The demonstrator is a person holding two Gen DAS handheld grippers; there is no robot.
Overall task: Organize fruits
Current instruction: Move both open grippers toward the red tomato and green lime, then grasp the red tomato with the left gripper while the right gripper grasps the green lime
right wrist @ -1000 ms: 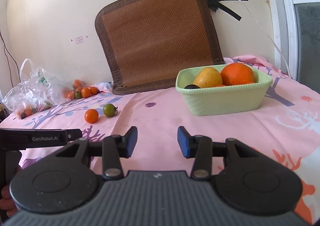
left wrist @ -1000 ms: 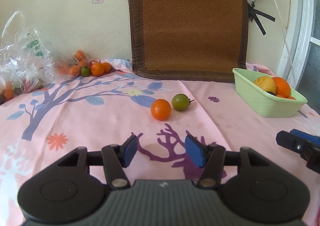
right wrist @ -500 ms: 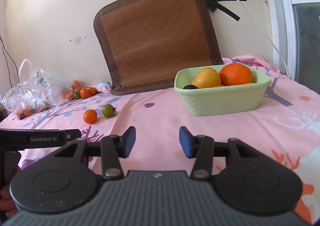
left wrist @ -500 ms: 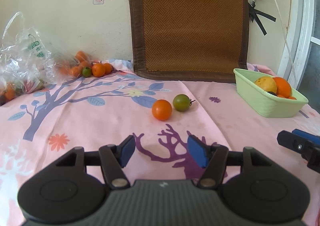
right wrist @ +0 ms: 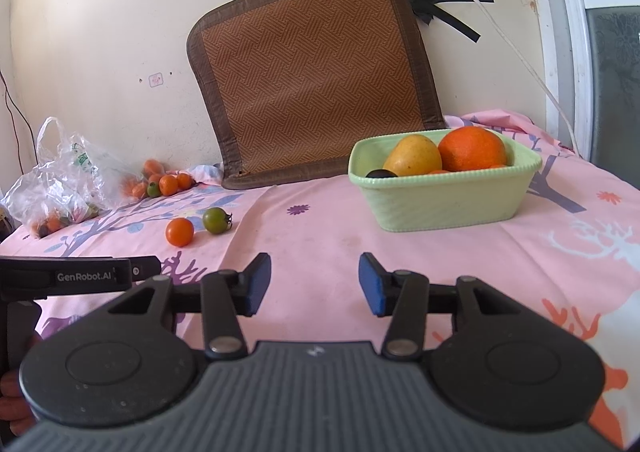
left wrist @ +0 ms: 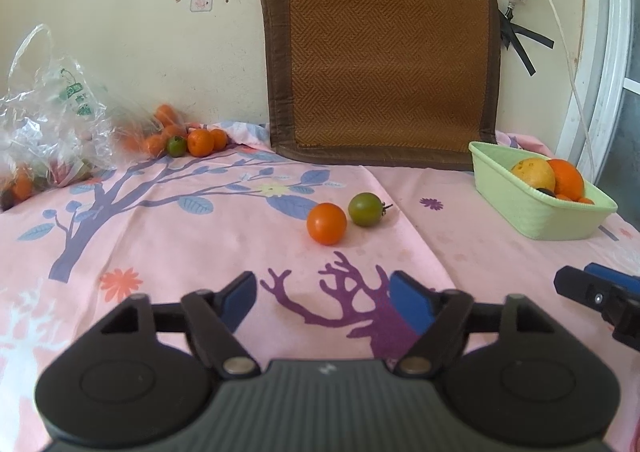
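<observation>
An orange tomato point(left wrist: 326, 223) and a green tomato point(left wrist: 365, 209) lie side by side on the pink floral cloth point(left wrist: 200, 236); they also show in the right wrist view, orange point(right wrist: 179, 231) and green point(right wrist: 216, 220). My left gripper point(left wrist: 323, 302) is open and empty, a short way in front of them. A light green basket point(right wrist: 444, 193) holds a yellow mango point(right wrist: 414, 156), an orange point(right wrist: 472, 149) and smaller fruit. My right gripper point(right wrist: 315, 283) is open and empty, in front of the basket. The basket also shows in the left wrist view point(left wrist: 532, 208).
A pile of small orange and green fruits point(left wrist: 188, 140) lies by the wall at the back left, beside a clear plastic bag point(left wrist: 48, 124) with more fruit. A brown woven mat point(left wrist: 384, 60) leans on the wall. A window frame and cable are at right.
My left gripper has opened wider and moved slightly closer to the two tomatoes. My right gripper has opened a little wider and barely shifted.
</observation>
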